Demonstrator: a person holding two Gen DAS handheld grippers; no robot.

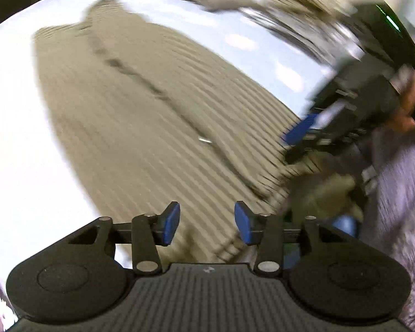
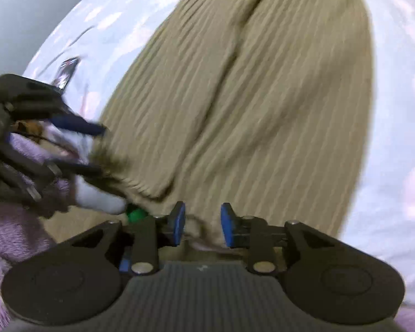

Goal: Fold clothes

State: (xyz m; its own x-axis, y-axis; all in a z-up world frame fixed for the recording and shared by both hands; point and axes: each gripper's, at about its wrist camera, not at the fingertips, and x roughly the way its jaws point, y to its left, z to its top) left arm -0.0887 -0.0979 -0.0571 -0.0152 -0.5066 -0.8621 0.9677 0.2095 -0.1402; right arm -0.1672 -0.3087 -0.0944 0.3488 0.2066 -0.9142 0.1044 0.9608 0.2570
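Note:
A tan ribbed knit garment lies spread flat on a pale blue-white surface, with a long crease down its middle. My left gripper hovers open over the garment's near hem, nothing pinched between its blue pads. In the right wrist view the same garment fills the middle. My right gripper stands open at the near edge, with a fold of the hem lying between its pads. The left gripper shows at the left, open beside the garment's frayed corner. The right gripper appears blurred at the right.
A purple fuzzy sleeve and a hand are at the right; the sleeve also fills the lower left of the right wrist view. A small dark phone-like object lies on the surface. Something green sits by the hem.

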